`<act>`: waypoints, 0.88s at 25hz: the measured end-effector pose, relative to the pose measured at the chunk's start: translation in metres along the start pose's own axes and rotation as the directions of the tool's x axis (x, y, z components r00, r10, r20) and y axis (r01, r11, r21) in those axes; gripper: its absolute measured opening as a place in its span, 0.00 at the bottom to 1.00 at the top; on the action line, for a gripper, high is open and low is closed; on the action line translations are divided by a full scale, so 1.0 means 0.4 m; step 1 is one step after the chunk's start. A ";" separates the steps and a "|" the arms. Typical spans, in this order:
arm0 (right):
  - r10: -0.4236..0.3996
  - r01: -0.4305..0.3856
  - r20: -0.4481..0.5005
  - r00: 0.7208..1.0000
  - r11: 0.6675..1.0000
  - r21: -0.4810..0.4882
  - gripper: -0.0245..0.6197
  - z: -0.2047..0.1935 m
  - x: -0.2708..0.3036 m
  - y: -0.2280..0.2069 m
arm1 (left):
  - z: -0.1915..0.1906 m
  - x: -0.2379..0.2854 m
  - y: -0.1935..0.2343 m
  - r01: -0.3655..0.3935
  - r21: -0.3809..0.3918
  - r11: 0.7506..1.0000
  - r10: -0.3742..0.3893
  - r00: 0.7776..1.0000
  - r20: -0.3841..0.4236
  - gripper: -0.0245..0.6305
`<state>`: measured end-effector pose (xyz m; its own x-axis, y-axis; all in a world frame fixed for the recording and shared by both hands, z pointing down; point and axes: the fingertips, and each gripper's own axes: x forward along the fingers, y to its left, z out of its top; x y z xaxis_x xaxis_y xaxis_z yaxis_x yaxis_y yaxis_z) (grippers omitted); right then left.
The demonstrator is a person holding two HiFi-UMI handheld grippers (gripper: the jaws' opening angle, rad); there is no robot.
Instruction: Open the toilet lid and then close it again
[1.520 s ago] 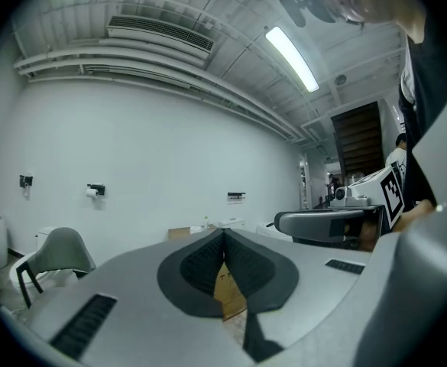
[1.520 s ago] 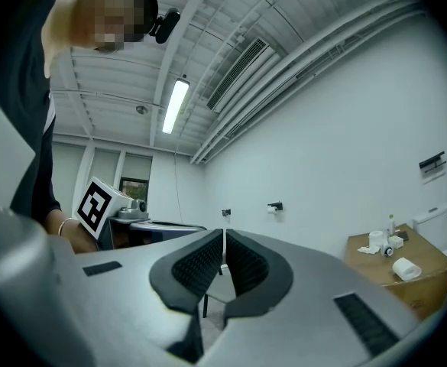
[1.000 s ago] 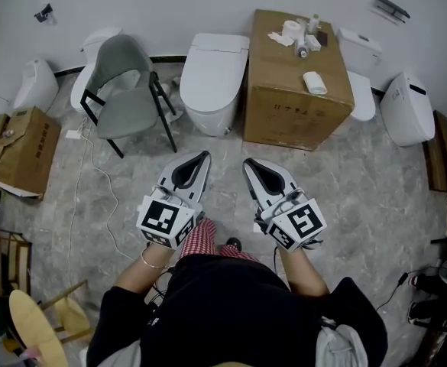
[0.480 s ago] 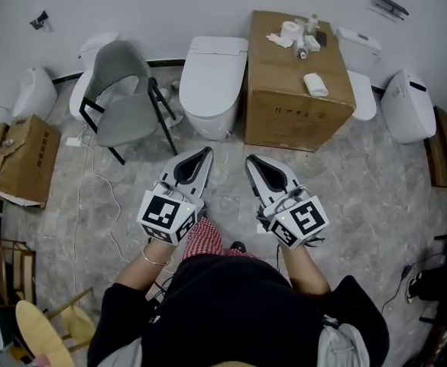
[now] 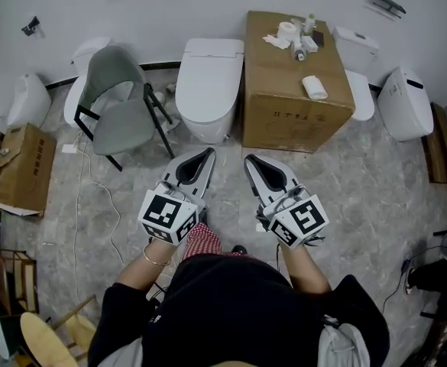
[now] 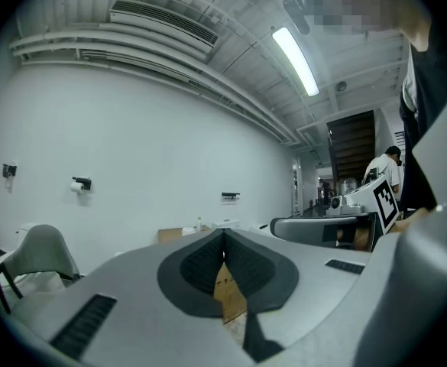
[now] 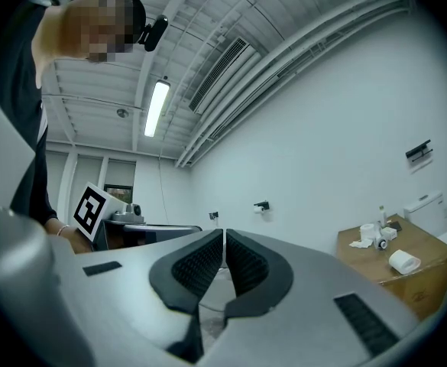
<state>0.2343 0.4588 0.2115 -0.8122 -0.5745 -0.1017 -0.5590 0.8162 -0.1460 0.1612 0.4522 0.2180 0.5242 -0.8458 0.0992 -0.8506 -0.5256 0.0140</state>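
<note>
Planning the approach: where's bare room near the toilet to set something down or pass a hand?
Widest bare floor lies before the cardboard box, right of the right claw. The box top's left half is free; its back right holds small items. Crowded left of the toilet: chair, trailing cable.

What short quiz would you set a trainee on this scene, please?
1. True or false: the toilet lid is raised.
2. In the head view, what stands next to the toilet, toward the picture's right? A) a cardboard box B) a bathtub C) a washing machine
3. Fill in: the jaws of the left gripper and the right gripper are ____, with nothing between them.

Key: 1 false, the lid lies down; 2 A; 3 shut.
</note>
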 end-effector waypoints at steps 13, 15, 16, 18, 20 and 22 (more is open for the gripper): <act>0.001 -0.001 -0.011 1.000 1.000 0.001 0.08 -0.010 0.120 -0.039 | 0.002 0.049 0.127 0.000 -0.012 1.000 0.000 1.000 0.002 0.04; -0.002 0.002 -0.017 1.000 1.000 0.003 0.08 -0.012 0.136 -0.049 | 0.000 0.059 0.140 0.005 -0.014 1.000 -0.005 1.000 0.000 0.04; -0.003 0.003 -0.019 1.000 1.000 0.008 0.08 -0.013 0.144 -0.054 | 0.000 0.063 0.147 0.007 -0.018 1.000 -0.007 1.000 -0.001 0.04; 0.003 -0.003 -0.025 1.000 1.000 0.013 0.08 -0.014 0.163 -0.059 | 0.000 0.072 0.166 0.005 -0.027 1.000 -0.005 1.000 0.000 0.04; 0.012 -0.011 -0.033 0.999 1.000 0.008 0.08 -0.016 0.184 -0.061 | 0.002 0.079 0.188 -0.001 -0.033 0.999 0.001 1.000 0.003 0.04; 0.014 -0.013 -0.036 0.999 1.000 0.008 0.08 -0.017 0.205 -0.065 | 0.002 0.081 0.210 -0.009 -0.037 0.999 0.009 1.000 0.005 0.04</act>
<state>0.1812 0.3911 0.2135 -0.8252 -0.5607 -0.0686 -0.5467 0.8233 -0.1525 0.1067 0.3804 0.2218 0.5167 -0.8509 0.0943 -0.8561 -0.5143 0.0503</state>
